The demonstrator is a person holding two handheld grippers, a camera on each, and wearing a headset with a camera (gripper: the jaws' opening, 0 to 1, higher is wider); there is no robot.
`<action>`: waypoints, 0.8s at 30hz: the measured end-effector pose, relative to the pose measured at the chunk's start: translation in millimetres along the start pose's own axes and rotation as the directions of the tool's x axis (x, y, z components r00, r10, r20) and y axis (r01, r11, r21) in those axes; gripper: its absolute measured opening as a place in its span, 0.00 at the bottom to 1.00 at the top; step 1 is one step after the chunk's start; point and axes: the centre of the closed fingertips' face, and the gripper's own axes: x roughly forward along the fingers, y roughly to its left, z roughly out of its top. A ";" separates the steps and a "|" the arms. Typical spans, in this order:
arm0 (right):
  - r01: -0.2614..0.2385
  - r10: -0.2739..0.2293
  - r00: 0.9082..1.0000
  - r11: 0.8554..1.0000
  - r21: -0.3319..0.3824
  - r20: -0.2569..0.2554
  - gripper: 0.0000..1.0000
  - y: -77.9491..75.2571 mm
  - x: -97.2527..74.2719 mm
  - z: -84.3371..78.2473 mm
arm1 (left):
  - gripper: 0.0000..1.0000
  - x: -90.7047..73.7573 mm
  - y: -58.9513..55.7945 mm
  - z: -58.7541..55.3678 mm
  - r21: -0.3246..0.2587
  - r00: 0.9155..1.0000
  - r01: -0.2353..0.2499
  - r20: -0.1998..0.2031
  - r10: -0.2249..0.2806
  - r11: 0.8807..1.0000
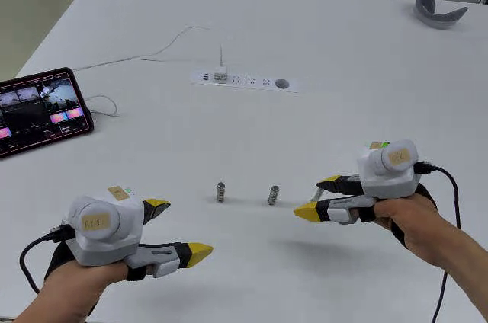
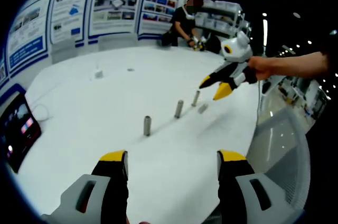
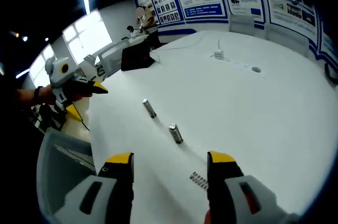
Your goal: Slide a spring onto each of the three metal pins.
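Two short metal pins stand on the white table (image 1: 252, 132), each with a spring coiled round it: the left pin (image 1: 220, 191) (image 3: 149, 108) and the middle pin (image 1: 273, 195) (image 3: 175, 133). In the left gripper view a third upright pin (image 2: 196, 98) stands beyond the other two (image 2: 147, 125) (image 2: 179, 109). A loose spring (image 3: 199, 180) (image 2: 203, 108) lies flat on the table by it. My right gripper (image 1: 319, 196) (image 3: 170, 158) hovers open just right of the pins, nothing in it. My left gripper (image 1: 178, 226) (image 2: 172, 156) is open and empty, near the front edge.
A tablet (image 1: 42, 110) with a lit screen lies at the left edge. A white power strip (image 1: 242, 80) with a plugged cable sits mid-table, behind the pins. A grey curved object (image 1: 438, 11) rests at the far right. A mesh chair (image 3: 63, 176) stands beside the table.
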 end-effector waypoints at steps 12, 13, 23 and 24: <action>0.013 -0.016 0.998 0.998 0.056 0.057 0.64 10.5 -16.4 -15.9 | 0.70 5.9 -1.9 4.0 0.012 1.000 0.013 -0.003 -0.013 1.000; 0.015 -0.018 0.998 0.998 0.059 0.059 0.64 10.7 -17.5 -18.6 | 0.70 6.2 -2.1 4.5 0.013 1.000 0.013 -0.003 -0.013 1.000; 0.041 -0.049 0.996 0.995 0.096 0.078 0.67 12.8 -28.8 -32.2 | 0.70 7.3 -1.1 4.9 0.012 1.000 0.015 -0.003 -0.015 1.000; 0.043 -0.051 0.996 0.994 0.099 0.079 0.68 12.9 -29.3 -33.3 | 0.70 6.9 -1.2 4.6 0.012 1.000 0.015 -0.004 -0.015 1.000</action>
